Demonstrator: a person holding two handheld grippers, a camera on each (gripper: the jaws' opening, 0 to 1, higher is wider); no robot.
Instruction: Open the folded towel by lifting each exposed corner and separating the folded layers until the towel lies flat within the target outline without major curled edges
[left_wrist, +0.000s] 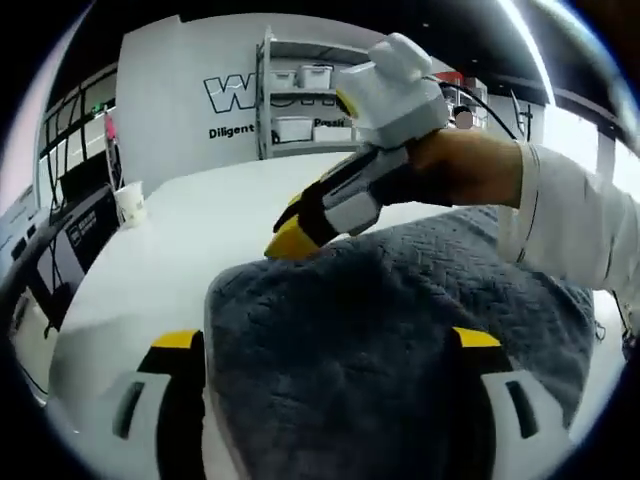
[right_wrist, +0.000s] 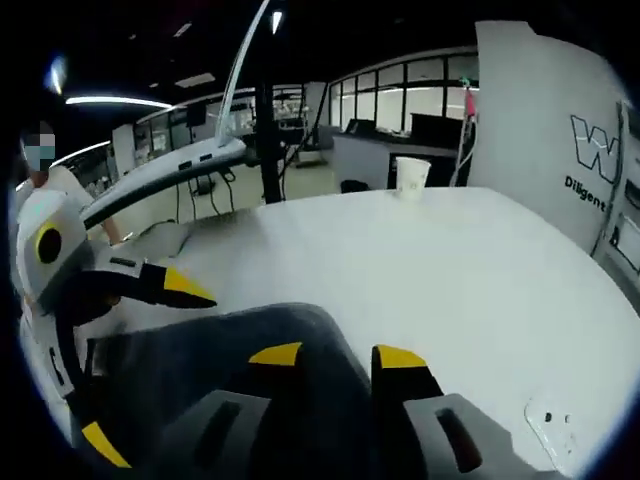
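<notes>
1. Jaws first: the left gripper (left_wrist: 325, 345) has its jaws spread wide, with a raised hump of the grey towel (left_wrist: 400, 330) bulging up between them. Can't tell whether any cloth is actually pinched, since the towel hides the inner faces.

2. Over in the right gripper view, the right gripper (right_wrist: 340, 357) has its yellow tips sitting close together with dark towel (right_wrist: 250, 340) cloth in the narrow gap. Looks like it's pinching a fold or edge there, but that's my read, not a sure thing.

3. That same right gripper (left_wrist: 300, 235) shows up in the left gripper view too, coming in from the right with the person's hand (left_wrist: 460, 165) and white sleeve (left_wrist: 570, 220) behind it. Its yellow tip is right at the far edge of the towel.

4. Towel itself is on the white table (left_wrist: 200, 230), bunched and lifted near both grippers, definitely not flat.

5. Progress guess: early to middle. Layers look like they're still doubled up, and I can't spot any target outline on the table, so the spreading and edge-smoothing is all left to do.

6. Background stuff: a paper cup (right_wrist: 411, 175) stands well apart from the towel at the table's far side.
</notes>
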